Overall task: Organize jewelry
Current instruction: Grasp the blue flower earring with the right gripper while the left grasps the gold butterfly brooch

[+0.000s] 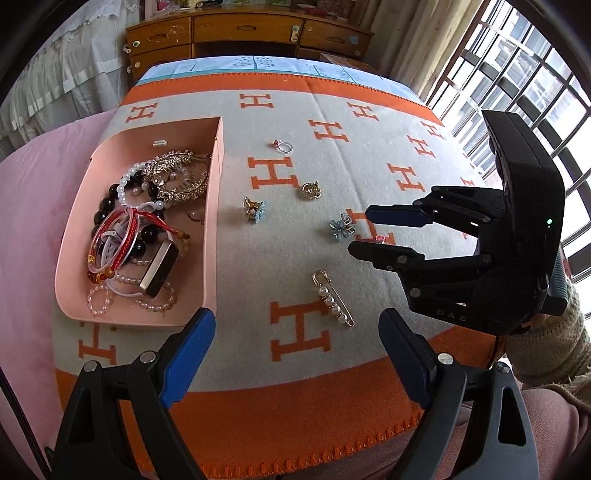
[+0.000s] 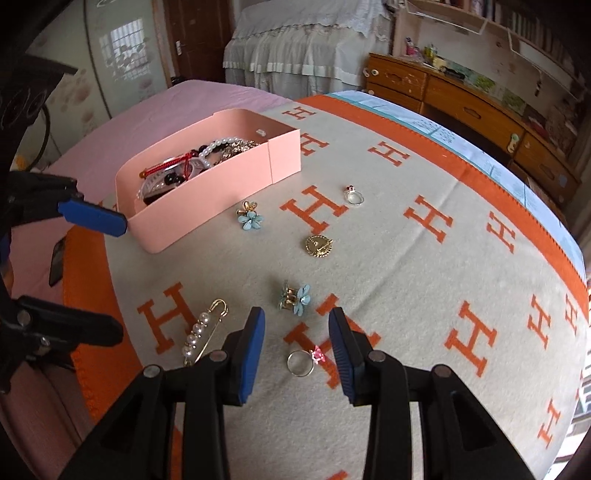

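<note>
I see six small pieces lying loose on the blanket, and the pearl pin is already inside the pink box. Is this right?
Not quite. The pearl pin is not inside the pink box; it lies loose on the blanket beside the box, as the left wrist view shows. It is one of the six loose pieces you counted.

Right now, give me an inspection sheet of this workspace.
Surface: blanket with an orange H pattern, spread over a bed.
Job's things: pink box already holding bracelets and beads; loose on the blanket are two rings, two blue flower clips, a gold brooch and a pearl pin.
Clutter: nothing seen.
Grippers: left hand-held gripper open, empty, near the box; right hand-held gripper open over the pink-stone ring, not touching it.
Cables: nothing seen.
Surroundings: wooden drawers, barred window, draped white fabric.
</note>
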Tool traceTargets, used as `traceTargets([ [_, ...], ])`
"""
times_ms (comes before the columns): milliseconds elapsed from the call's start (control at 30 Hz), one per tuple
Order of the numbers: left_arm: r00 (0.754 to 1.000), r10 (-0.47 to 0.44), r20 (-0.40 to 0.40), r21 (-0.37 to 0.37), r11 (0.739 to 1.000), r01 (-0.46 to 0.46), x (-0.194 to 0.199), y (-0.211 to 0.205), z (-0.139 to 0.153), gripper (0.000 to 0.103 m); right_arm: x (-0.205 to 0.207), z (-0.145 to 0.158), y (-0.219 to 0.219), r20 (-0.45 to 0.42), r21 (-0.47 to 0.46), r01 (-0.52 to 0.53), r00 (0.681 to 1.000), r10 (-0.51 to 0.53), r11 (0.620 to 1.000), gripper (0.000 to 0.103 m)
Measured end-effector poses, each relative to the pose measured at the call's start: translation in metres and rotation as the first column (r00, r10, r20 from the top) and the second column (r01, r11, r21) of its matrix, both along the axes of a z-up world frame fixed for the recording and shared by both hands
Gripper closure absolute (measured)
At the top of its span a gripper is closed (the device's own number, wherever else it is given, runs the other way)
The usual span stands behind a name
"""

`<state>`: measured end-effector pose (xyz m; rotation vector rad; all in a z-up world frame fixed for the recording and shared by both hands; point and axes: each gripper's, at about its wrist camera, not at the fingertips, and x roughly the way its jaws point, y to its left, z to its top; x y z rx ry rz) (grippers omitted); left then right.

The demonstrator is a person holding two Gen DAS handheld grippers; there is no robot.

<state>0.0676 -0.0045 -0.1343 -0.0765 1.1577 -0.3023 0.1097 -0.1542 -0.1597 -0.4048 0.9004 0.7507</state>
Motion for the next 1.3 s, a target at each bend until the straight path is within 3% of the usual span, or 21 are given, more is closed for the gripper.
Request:
traceTargets([
  [167,1.0,0.004,0.004,-0.019,1.0,-0.004,0.0,0.002,0.002,0.014,0.008,-0.007,0.008,0.037,-0.098,-0.122,0.991,0.126,0.988,0.067],
  [433,1.0,0.017,-0.014,-0.066,0.998,-0.018,0.005,0.003,-0.001,0.014,0.017,-0.004,0.015,0.054,-0.146,-0.315,0.944,0.326,0.938,0.067],
  [533,1.0,0.021,-0.014,-0.071,0.997,-0.022,0.008,0.001,0.0,0.014,0.018,-0.004,0.019,0.06,-0.15,-0.352,0.93,0.364,0.924,0.067],
  [633,1.0,0.025,-0.018,-0.078,0.997,-0.027,0.013,-0.002,-0.001,0.014,0.019,-0.004,0.021,0.043,-0.126,-0.374,0.923,0.382,0.919,0.079],
  [700,0.999,0.024,-0.028,-0.086,0.996,-0.027,0.018,-0.004,-0.002,0.014,0.019,-0.005,0.021,0.049,-0.118,-0.375,0.923,0.383,0.919,0.079],
  [833,0.997,0.053,-0.053,-0.094,0.994,-0.058,0.032,-0.007,-0.005,0.017,0.017,-0.005,0.015,0.067,-0.099,-0.339,0.936,0.347,0.935,0.079],
  [1033,0.981,0.157,-0.118,-0.054,0.985,-0.164,0.064,-0.011,-0.015,0.027,0.023,0.002,-0.016,0.07,0.009,-0.176,0.982,0.175,0.984,0.079],
  [1200,0.931,0.283,-0.229,-0.042,0.953,-0.3,0.09,-0.006,-0.029,0.048,0.028,0.017,-0.049,0.045,0.138,-0.029,0.999,0.023,0.99,0.079],
  [1300,0.889,0.359,-0.284,-0.081,0.915,-0.395,0.102,0.001,-0.028,0.048,0.022,0.025,-0.063,0.045,0.204,0.007,0.999,-0.017,0.979,0.079],
])
